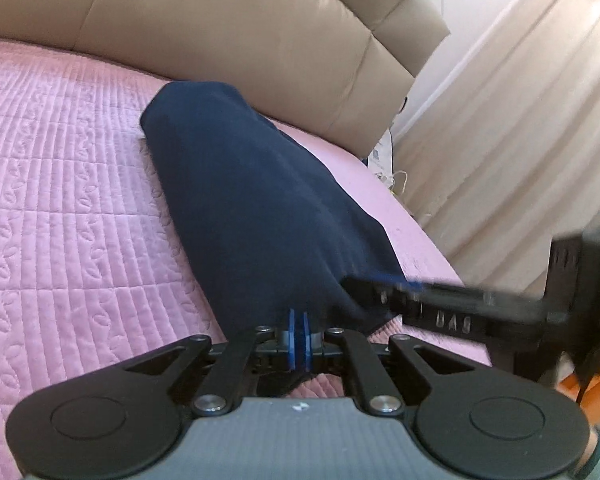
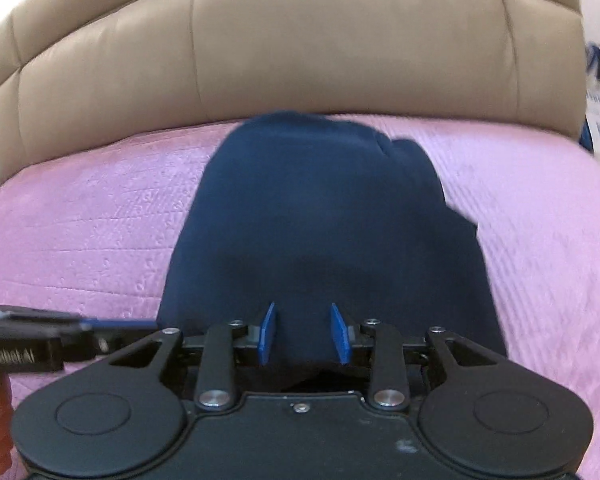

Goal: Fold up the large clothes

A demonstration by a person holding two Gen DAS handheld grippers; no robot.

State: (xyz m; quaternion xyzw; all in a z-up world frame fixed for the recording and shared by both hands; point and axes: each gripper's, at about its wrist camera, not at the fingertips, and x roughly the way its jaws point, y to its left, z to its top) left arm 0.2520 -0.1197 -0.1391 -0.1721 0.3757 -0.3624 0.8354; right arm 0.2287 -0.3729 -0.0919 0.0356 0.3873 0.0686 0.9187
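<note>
On the left, our left gripper (image 1: 299, 336) has its 2 blue pads pressed together, clamped on the near edge of the navy garment (image 1: 256, 200). The garment lies in a long narrow band on the pink quilted bedspread (image 1: 68, 208), reaching toward the beige headboard (image 2: 300, 48). To the right, our right gripper (image 2: 304, 334) stands apart over the same near edge. The cloth looks soft, limp and light; we judge corners and hems the best holds.
</note>
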